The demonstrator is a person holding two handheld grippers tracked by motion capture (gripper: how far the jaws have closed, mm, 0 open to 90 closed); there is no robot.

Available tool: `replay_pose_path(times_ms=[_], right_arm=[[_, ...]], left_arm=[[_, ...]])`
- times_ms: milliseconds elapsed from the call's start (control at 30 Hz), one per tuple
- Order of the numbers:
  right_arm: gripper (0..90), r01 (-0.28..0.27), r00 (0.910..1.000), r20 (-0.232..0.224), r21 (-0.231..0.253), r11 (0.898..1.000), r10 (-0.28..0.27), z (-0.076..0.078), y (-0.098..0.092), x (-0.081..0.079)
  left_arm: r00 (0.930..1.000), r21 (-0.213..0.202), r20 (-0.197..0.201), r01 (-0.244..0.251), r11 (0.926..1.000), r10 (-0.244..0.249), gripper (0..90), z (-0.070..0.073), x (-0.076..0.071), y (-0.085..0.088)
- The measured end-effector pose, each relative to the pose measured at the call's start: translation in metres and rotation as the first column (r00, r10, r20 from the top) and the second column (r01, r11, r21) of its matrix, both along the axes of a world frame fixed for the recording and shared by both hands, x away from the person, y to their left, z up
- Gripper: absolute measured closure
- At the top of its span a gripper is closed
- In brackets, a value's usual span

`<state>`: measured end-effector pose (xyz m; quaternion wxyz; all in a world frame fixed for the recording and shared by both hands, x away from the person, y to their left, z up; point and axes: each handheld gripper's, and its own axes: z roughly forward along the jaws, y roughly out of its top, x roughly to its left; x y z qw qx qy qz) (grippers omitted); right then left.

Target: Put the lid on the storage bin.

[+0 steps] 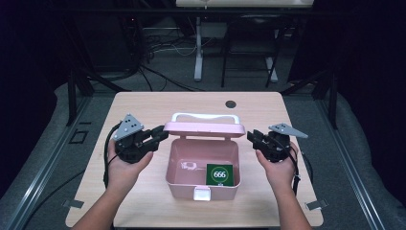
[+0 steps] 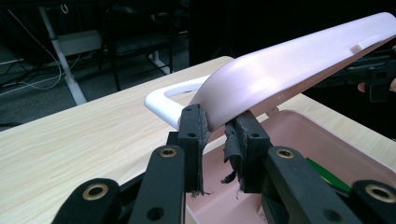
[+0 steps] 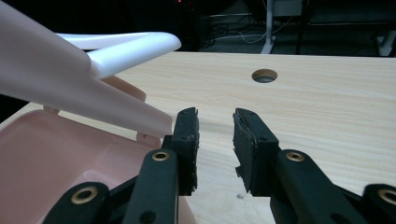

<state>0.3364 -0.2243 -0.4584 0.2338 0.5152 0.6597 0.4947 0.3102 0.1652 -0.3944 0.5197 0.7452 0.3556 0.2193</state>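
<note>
A pink box [image 1: 186,155] stands open in the middle of the table, its lid [image 1: 205,128] raised on the far side with a white handle [image 1: 206,116]. A green card marked 666 [image 1: 219,174] lies inside at the front right. My left gripper [image 1: 163,133] is shut on the lid's left end; in the left gripper view the pads [image 2: 198,126] pinch the lid [image 2: 289,65] edge. My right gripper [image 1: 250,136] stands open beside the lid's right end. In the right gripper view its jaws [image 3: 215,126] hold nothing, and the lid [image 3: 56,88] corner lies just left of them.
The wooden table [image 1: 143,110] has a round cable hole [image 1: 231,104] behind the box. A white latch [image 1: 201,193] sits on the box's front wall. Dark floor, cables and a desk frame [image 1: 197,48] lie beyond the far edge.
</note>
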Motion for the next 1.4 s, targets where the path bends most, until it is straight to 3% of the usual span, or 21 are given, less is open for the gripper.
replay_pose_path(times_ms=[1400], right_arm=[[68.0,0.009,1.0000,0.001,0.007,1.000,-0.009,0.003,-0.005,-0.001]], left_arm=[[0.9990,-0.004,-0.035,0.027,0.9996,-0.027,75.7,-0.023,-0.029,0.007]])
